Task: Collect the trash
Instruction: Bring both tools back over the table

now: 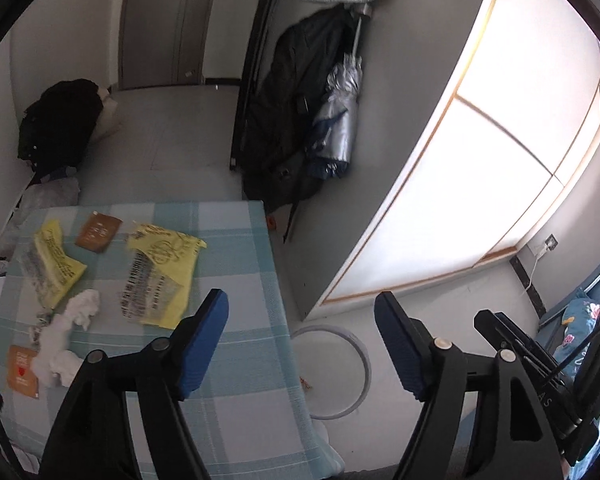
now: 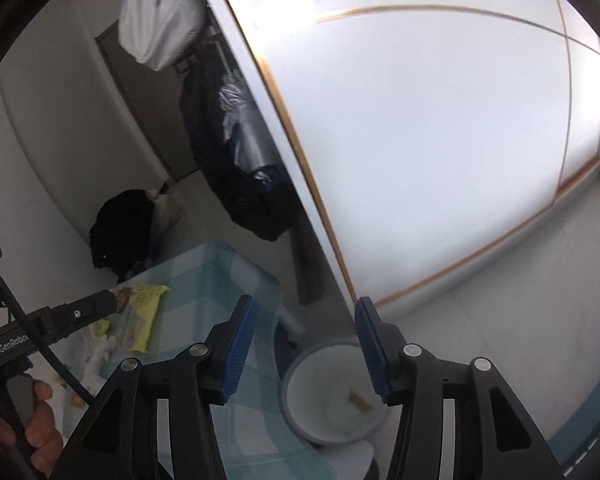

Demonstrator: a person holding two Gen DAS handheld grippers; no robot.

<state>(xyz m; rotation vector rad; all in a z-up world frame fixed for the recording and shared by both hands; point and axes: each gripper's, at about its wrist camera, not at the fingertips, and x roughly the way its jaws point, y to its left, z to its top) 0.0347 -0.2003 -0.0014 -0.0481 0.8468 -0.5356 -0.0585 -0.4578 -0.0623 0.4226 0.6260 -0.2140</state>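
Both the left gripper [image 1: 300, 308] and right gripper [image 2: 304, 316] seemingly hold nothing, jaws apart.

Tablecloth [image 1: 236, 360] pale blue-white check; wrappers [image 1: 162, 276] yellow, black print; sachets [image 1: 98, 234] brown; tissue [image 1: 70, 332] white.

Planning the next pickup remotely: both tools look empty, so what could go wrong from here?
1. The bin sits low beside the table edge; a light wrapper dropped from height may miss it.
2. The tissue lies against a brown packet; one grab could drag both.
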